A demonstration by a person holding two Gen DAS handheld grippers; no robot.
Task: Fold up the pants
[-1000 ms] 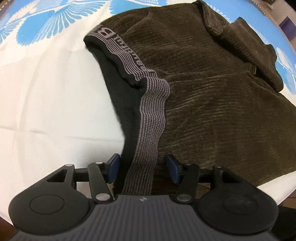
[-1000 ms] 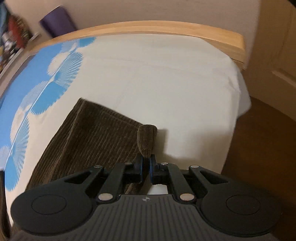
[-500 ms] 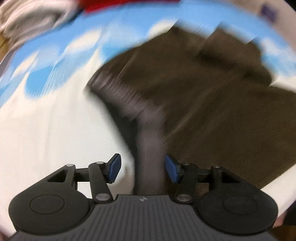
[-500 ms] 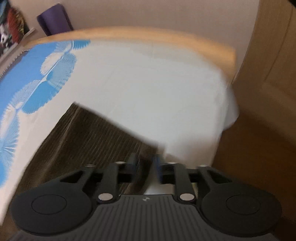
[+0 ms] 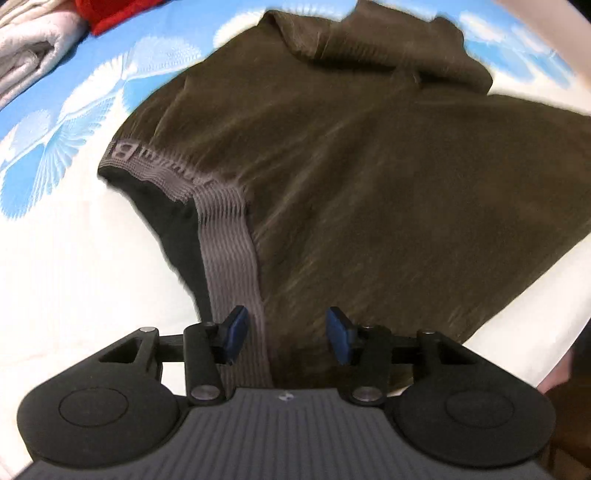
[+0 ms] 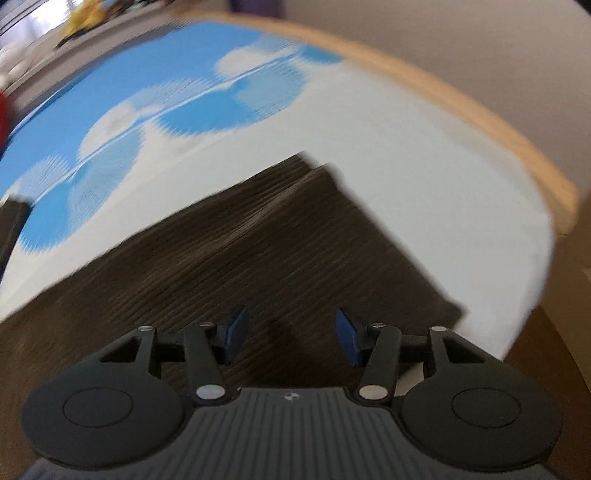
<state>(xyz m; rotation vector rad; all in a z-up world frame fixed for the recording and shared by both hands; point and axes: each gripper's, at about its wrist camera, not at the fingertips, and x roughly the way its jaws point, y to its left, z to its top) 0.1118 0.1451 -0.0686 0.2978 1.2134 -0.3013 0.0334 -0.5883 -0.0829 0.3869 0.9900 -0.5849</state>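
Dark brown corduroy pants (image 5: 369, 177) lie on the bed. Their grey striped waistband (image 5: 229, 254) runs from the far left down between the fingers of my left gripper (image 5: 288, 334), which is open just above the cloth. In the right wrist view the leg end of the pants (image 6: 280, 236) lies flat with its hems stacked near the bed's corner. My right gripper (image 6: 291, 332) is open and empty over the leg cloth.
The bed has a white sheet with blue fan shapes (image 5: 74, 122). Folded white cloth (image 5: 26, 55) and a red item (image 5: 110, 14) lie at the far left. A wooden bed rail (image 6: 480, 122) borders the far edge; brown floor (image 6: 546, 369) lies to the right.
My right gripper has opened and let go of the leg hem, which now lies flat. Both views have shifted and are blurred by motion. My left gripper stays open over the waistband.
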